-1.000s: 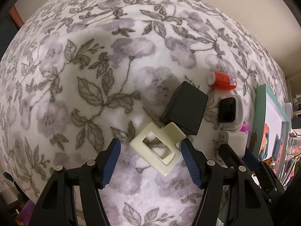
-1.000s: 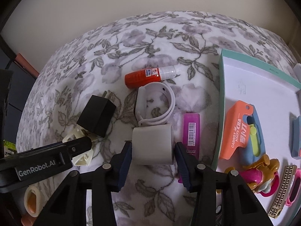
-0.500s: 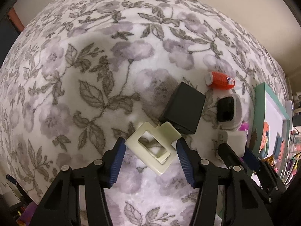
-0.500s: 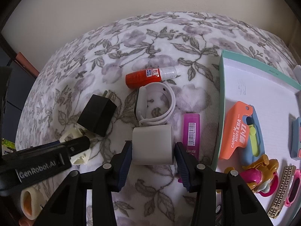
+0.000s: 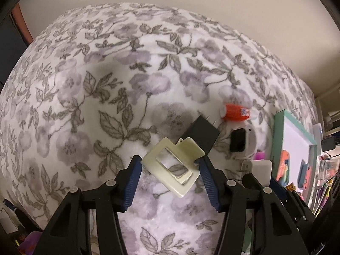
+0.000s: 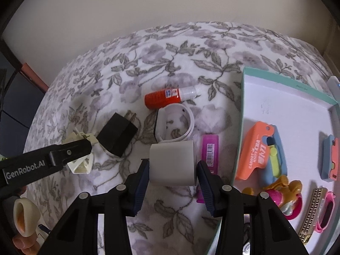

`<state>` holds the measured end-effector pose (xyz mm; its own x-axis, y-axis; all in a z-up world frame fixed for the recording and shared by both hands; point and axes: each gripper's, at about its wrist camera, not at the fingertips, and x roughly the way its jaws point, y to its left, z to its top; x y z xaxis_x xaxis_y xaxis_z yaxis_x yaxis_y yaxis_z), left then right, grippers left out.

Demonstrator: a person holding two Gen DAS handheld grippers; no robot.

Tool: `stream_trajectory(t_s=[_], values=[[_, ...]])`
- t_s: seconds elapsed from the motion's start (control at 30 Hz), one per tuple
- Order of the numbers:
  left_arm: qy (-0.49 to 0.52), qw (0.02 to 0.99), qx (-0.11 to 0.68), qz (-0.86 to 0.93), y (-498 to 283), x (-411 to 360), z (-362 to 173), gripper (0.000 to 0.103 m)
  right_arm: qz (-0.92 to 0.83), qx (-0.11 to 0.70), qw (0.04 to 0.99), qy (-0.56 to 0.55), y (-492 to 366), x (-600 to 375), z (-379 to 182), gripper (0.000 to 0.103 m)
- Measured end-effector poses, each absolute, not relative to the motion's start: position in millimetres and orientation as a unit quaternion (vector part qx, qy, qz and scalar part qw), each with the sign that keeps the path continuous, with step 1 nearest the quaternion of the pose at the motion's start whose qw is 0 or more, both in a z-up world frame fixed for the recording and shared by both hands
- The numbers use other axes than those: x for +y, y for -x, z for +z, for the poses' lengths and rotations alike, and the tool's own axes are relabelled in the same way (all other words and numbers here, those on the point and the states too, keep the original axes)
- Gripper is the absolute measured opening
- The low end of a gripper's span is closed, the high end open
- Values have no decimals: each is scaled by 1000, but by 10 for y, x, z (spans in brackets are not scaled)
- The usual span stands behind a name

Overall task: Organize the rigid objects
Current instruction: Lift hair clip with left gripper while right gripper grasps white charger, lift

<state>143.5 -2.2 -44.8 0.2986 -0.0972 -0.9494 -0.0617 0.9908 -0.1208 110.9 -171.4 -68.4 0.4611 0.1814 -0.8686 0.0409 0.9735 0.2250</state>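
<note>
Left claw (image 5: 170,170) gripping cream hair clip (image 5: 173,166), right claw (image 6: 172,170) gripping white charger (image 6: 172,163): the tilted clip is risking slipping and dropping onto the bedspread (image 5: 106,85).

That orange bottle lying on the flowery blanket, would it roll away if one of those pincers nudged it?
Probably a little. The orange bottle lies on its side and looks round, so a sideways nudge could roll it, though the soft floral blanket would likely slow it. It seems small and plastic, so probably light and stiff. The white watch band beside it might block it.
</note>
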Motion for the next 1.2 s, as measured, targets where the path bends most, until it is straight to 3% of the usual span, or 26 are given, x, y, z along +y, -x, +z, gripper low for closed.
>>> stream_trajectory(t_s=[0.57,0.93,1.2], values=[[73,846,518,-100,-1180,-477,219,58,-9,450,876,-173,-754,-2415,-81,48],[13,854,494,-166,-906,-1132,300,58,-105,409,874,-242,-339,-3272,127,48],[-18,848,496,-186,-915,-1566,156,58,-136,429,854,-261,-355,-3622,-92,48]])
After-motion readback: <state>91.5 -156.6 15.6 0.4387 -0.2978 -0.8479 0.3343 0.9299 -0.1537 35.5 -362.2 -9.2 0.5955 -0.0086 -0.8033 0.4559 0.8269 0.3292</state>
